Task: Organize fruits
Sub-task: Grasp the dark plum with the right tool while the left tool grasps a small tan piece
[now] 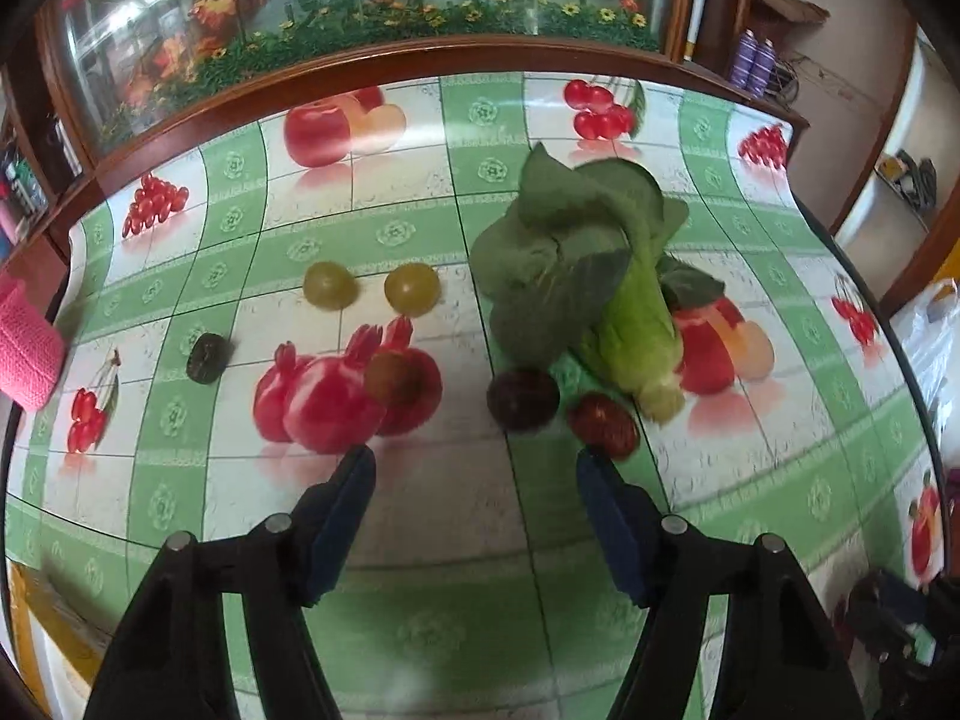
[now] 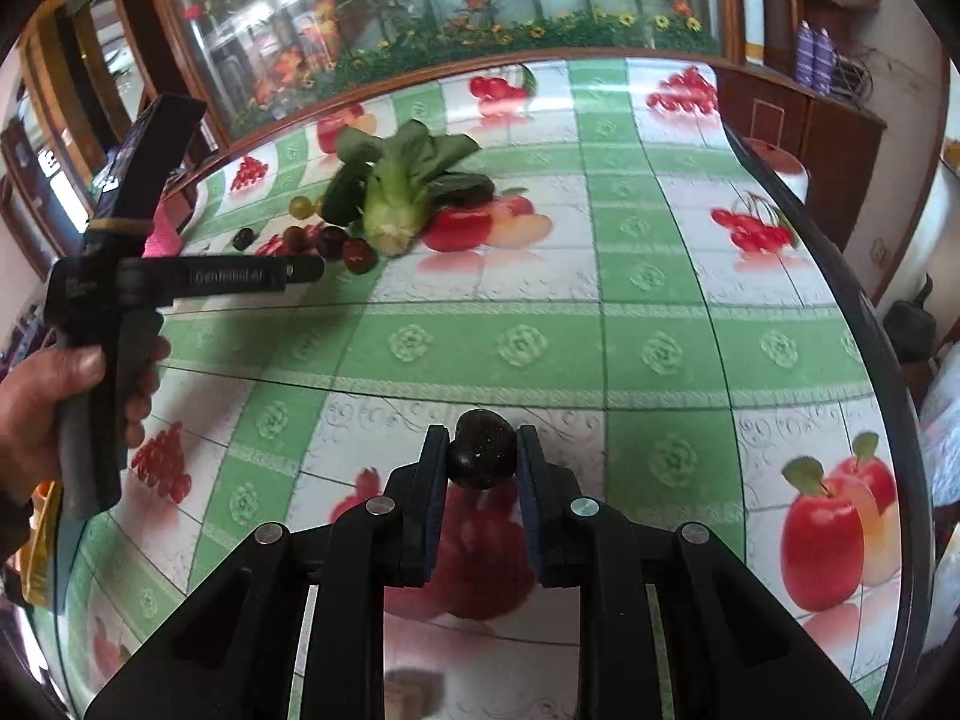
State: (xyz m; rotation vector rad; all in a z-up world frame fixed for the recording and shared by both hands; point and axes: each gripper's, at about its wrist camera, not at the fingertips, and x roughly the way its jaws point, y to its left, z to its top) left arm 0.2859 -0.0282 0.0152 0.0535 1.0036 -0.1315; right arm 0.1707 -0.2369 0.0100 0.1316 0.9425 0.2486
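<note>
The right tool (image 2: 483, 450) is pinching a small dark fruit (image 2: 483, 449) above the counter (image 2: 660, 312), well apart from the bok choy (image 2: 396, 192). The left tool (image 1: 477, 468) is hovering with its jaws spread and nothing between them. A dark plum (image 1: 523, 397) is lying just ahead, beside the bok choy's stem end, nearer the left hand, with a reddish fruit (image 1: 603, 425) by the right finger.

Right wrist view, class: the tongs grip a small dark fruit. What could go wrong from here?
1. The dark fruit sits only at the right tongs' tips; it may slip out.
2. The open left tongs near a dark plum and red fruit beside the bok choy could nudge them rolling.
</note>
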